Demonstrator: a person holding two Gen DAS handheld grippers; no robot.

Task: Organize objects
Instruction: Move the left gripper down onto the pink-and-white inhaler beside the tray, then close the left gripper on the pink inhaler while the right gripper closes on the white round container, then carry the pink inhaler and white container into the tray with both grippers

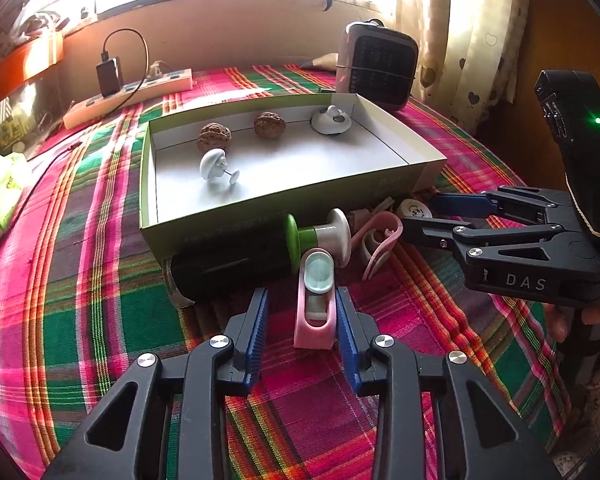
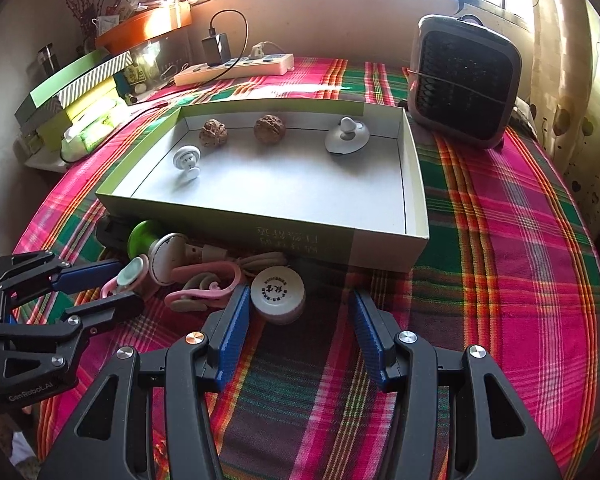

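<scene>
A shallow green-sided box (image 1: 284, 200) (image 2: 416, 184) holds two walnuts (image 1: 214, 136) (image 2: 213, 132), a white hook (image 1: 214, 165) (image 2: 187, 159) and a white domed piece (image 1: 331, 120) (image 2: 347, 137). Small items lie in front of it on the plaid cloth. My left gripper (image 1: 300, 300) (image 2: 100, 286) is open, its fingers on either side of a pink clip with a pale green cap (image 1: 315, 296) (image 2: 130, 276). My right gripper (image 2: 298, 304) (image 1: 420, 216) is open, with a round white cap (image 2: 278, 294) (image 1: 414, 210) just inside its left finger.
Beside the clip lie a green and white suction hook (image 1: 320, 234) (image 2: 156, 248), a pink hook clip (image 1: 380, 240) (image 2: 204, 288) and a black block (image 1: 228, 268). A small heater (image 2: 464, 80), a power strip (image 2: 236, 66) and stacked boxes (image 2: 72, 96) stand behind.
</scene>
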